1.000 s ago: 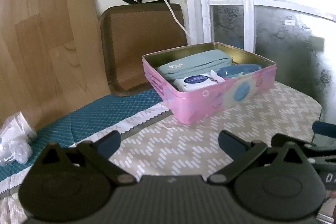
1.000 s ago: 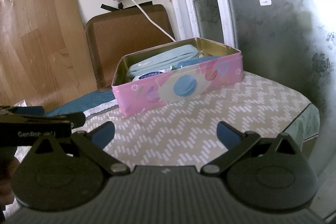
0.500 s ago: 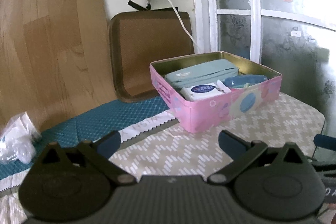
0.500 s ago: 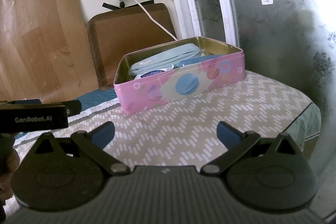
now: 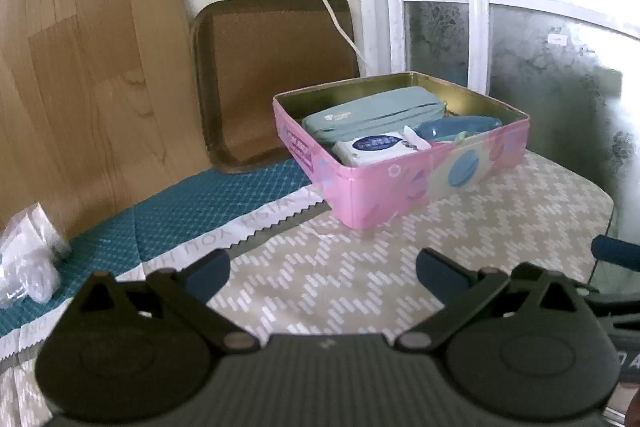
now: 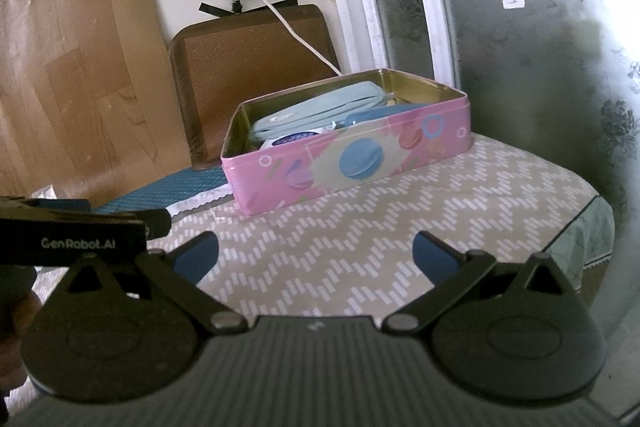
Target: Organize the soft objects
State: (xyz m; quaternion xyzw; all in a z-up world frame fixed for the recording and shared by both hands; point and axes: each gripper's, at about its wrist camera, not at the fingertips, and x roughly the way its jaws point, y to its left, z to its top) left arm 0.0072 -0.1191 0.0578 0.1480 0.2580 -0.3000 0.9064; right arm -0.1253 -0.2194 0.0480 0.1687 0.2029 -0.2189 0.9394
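A pink tin box stands at the back of the patterned table. Inside it lie a pale green zip pouch, a white wipes packet and a blue case. My left gripper hangs open over the tablecloth in front of the box, nothing between its fingers. My right gripper is open too and empty, further right and nearer the table's front. Each gripper's body shows at the edge of the other's view.
A crumpled clear plastic bag lies at the far left on a teal mat. A brown cushion and a wooden board lean on the wall behind. A white cable hangs toward the box. The table edge drops at right.
Both grippers have drawn back and risen a little from the box, which now looks smaller and further off. Both stay open and empty.
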